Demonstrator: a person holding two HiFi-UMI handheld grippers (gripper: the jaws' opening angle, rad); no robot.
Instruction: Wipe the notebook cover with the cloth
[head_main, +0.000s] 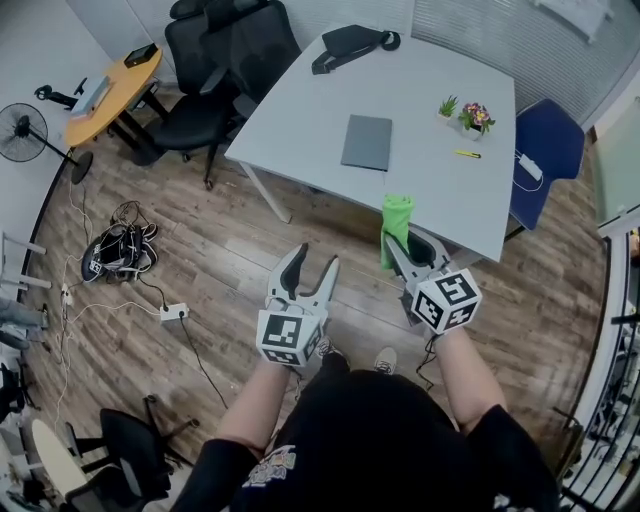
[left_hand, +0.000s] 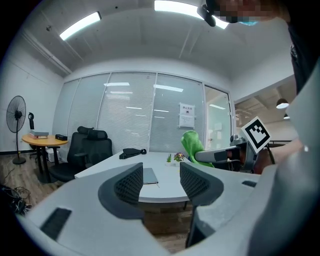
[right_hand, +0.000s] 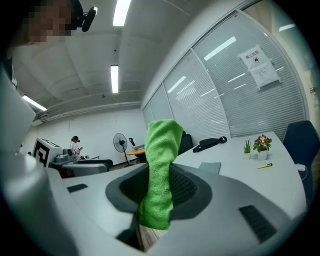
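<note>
Standing back from the white table (head_main: 300, 110), the person holds both tools out over the wooden floor (head_main: 220, 250), short of the table's near edge. The left gripper (head_main: 315, 258) has its jaws spread wide, and its own view shows nothing between the ribbed pads except the table and room beyond. The right gripper (head_main: 405, 240) has its jaws closed on the green cloth (head_main: 396, 225). The cloth is pinched between the pads, with one end standing up above the fingertips and the other hanging below them. In the head view the cloth overlaps the near edge of the table.

The notebook (head_main: 367, 142), with a plain grey cover, lies flat and closed near the middle of the table, well apart from both grippers and untouched. A yellow pen (head_main: 467, 154) lies to its right, and two small potted plants (head_main: 462, 112) stand behind the pen. A black bag (head_main: 350, 45) rests at the far end of the table.

Black office chairs (head_main: 215, 60) stand at the far left corner of the table, and a blue chair (head_main: 548, 145) is at its right side. Farther left are a round wooden table (head_main: 110, 95) and a standing fan (head_main: 22, 132). Cables and a power strip (head_main: 175, 312) lie on the floor to the left of the person.
</note>
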